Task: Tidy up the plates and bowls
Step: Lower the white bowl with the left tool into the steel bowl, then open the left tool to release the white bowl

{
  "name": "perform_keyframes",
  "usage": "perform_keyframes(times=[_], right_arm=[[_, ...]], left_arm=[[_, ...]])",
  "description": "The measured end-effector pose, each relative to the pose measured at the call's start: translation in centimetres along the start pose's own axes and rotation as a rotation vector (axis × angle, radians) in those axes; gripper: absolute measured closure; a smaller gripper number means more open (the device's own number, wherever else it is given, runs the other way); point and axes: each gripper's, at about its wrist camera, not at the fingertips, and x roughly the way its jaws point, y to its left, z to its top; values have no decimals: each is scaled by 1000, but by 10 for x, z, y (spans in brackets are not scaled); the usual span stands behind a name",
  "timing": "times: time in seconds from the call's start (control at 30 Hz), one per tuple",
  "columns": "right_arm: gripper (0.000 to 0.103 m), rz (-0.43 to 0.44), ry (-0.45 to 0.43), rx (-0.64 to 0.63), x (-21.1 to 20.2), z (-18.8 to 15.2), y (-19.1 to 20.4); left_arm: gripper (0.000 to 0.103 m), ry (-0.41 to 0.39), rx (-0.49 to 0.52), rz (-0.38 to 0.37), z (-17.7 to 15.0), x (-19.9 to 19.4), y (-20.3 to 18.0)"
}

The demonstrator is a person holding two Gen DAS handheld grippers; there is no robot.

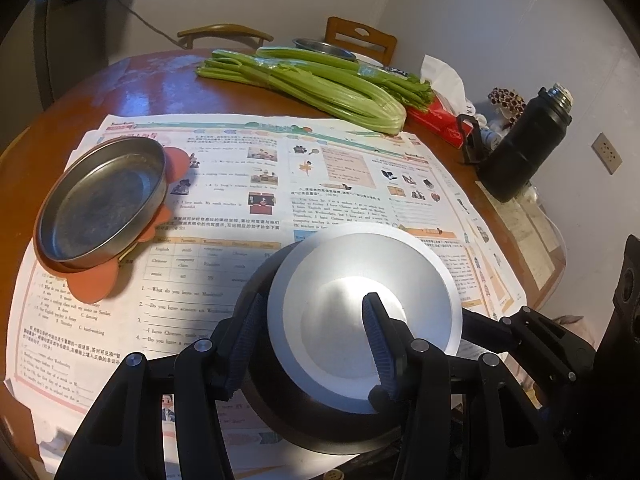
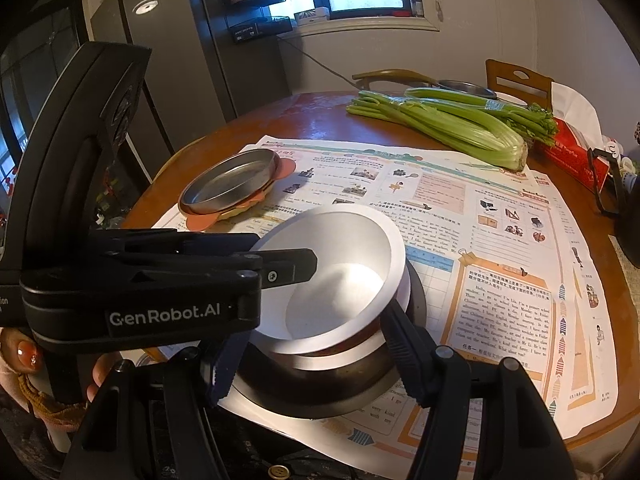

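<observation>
The white bowl point(image 1: 360, 316) is the landmark: it sits tilted on top of a dark metal bowl point(image 2: 320, 376), at the near edge of the printed paper sheet point(image 1: 248, 208) that covers the round wooden tabletop point(image 1: 160, 84).

The left claw point(image 1: 316, 344) is clamped on the white bowl's near wall, one ribbed finger point(image 1: 376, 340) inside the bowl and the other outside against the wall, so its jaws stand only partly apart with the wall pinched between them.

The right claw point(image 2: 312, 356) straddles the stack below the white bowl, a finger on each side of the dark metal bowl's wall; its pads seem to press on that bowl, though the contact on the left side is partly hidden.

Beyond the white bowl and to its left, a shallow metal plate point(image 1: 104, 200) rests on an orange flower-shaped mat point(image 1: 96, 276). Farther behind the bowl lie celery stalks point(image 1: 316, 84), with another metal bowl point(image 1: 324, 49) past them. To the bowl's right stand a black flask point(image 1: 520, 148) and a red tissue box point(image 1: 440, 120).
</observation>
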Motion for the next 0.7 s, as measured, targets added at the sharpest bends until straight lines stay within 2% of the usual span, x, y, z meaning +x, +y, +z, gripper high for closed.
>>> perform_keyframes(times=[0.7], right_arm=[[36, -1, -42, 41, -16, 4, -15]], left_arm=[[49, -53, -29, 25, -1, -20, 13]])
